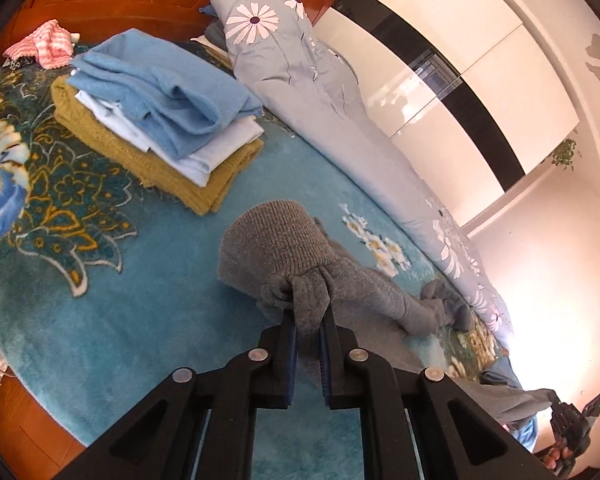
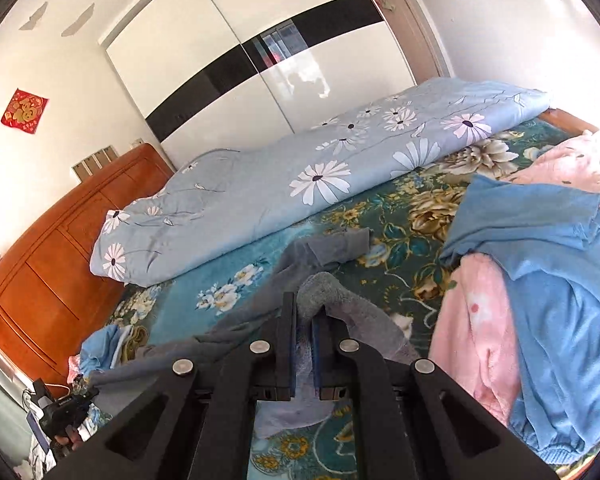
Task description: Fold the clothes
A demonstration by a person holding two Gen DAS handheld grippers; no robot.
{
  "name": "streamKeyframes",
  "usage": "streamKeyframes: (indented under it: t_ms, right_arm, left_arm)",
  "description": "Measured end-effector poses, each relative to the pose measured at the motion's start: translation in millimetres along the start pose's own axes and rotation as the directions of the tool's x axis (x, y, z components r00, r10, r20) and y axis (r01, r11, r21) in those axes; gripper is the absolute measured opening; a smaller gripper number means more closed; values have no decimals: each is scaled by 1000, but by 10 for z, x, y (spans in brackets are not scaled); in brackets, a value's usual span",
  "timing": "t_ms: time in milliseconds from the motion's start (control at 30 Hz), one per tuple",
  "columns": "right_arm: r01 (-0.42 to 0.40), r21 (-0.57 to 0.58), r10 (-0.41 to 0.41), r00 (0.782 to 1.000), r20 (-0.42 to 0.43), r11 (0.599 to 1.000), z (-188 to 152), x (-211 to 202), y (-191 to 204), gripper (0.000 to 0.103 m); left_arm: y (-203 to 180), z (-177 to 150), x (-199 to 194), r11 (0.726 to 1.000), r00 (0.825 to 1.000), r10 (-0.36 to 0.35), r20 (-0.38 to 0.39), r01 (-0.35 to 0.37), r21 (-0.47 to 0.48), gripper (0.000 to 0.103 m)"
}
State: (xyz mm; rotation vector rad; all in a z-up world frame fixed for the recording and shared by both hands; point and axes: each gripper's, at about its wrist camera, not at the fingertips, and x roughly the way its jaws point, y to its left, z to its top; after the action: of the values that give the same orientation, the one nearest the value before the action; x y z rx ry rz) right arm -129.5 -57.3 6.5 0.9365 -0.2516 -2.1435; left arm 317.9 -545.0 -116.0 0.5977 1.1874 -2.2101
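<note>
Grey knit sweater, ribbed at the hem and bunched, stretched across the teal floral bedspread. Left gripper clamped on a wad of it near the ribbing; right gripper pinching another fold (same sweater, far end trailing toward the quilt). Folded stack far left: blue over white over mustard. Unfolded pile on the right, blue and pink. Red wall plaque with a gold character, unreadable.
</note>
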Motion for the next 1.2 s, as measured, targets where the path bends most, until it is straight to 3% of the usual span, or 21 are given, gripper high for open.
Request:
streamKeyframes:
  t_ms: [100,267,433,633,733,867,1033,1200]
  right_arm:
    - [52,66,-46,995,-88,996,-307,113,-278,6]
    - [98,177,-70,985,-158,979,-690,199,-677,6]
    - [157,154,-122,969,-214,975,-849,303,-762,6]
    - [151,164,-113,969,-219,975,-866,292,-788,7]
    - [160,163,-122,967,-222,974,-863,281,-789,7]
    - [194,173,-154,963,-219,966,-865,232,-823,32]
    - [221,185,-182,961,-209,958,-828,118,-838,38]
    - [291,110,-265,942,-207,950,-764,21,-768,46]
  left_arm:
    - [180,-222,53,999,998,34,-61,-35,-15,10]
    - [357,-502,112,997,990,54,-128,-61,-48,10]
    - [263,-510,81,997,989,76,-126,-79,-13,14]
    - [204,-482,63,997,989,80,-128,-78,22,16]
    - [268,-488,74,997,987,78,-138,-78,1,22]
    - [376,-467,20,997,988,68,-135,-72,-24,36]
    - [417,-448,-80,997,990,74,-121,-73,19,41]
    - [530,-408,-190,993,990,109,-88,-105,50,49]
